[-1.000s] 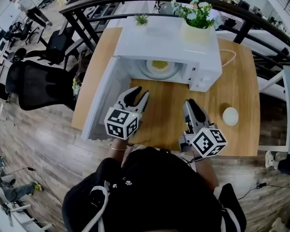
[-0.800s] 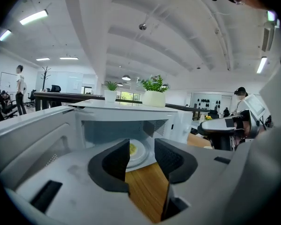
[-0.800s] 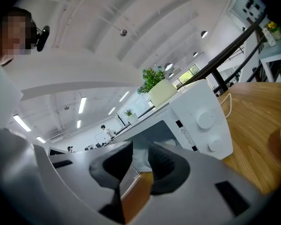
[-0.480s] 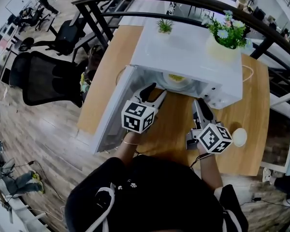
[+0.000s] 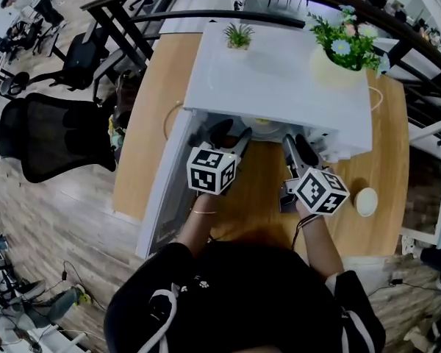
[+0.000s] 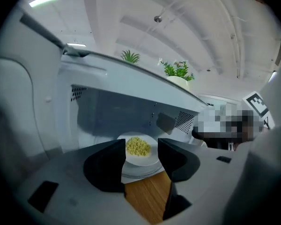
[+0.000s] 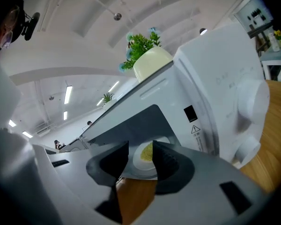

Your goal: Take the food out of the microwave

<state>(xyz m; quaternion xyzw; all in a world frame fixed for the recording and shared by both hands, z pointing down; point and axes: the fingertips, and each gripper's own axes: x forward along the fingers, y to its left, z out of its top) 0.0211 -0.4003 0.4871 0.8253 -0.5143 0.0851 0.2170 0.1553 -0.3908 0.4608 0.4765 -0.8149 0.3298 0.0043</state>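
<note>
Both open, the left claw (image 6: 141, 146) and right claw (image 7: 140, 150) face crumbly yellow food (image 6: 137, 146) on a round white plate (image 6: 145, 161).

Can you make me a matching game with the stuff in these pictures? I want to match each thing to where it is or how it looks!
Things:
1. plate of yellow food
2. flower pot
3. small white bowl
4. microwave door

Places or states:
A. swung wide open
B. on top of the microwave
C. inside the microwave
D. on the wooden table

Right pairs: 1-C, 2-B, 3-D, 4-A
</note>
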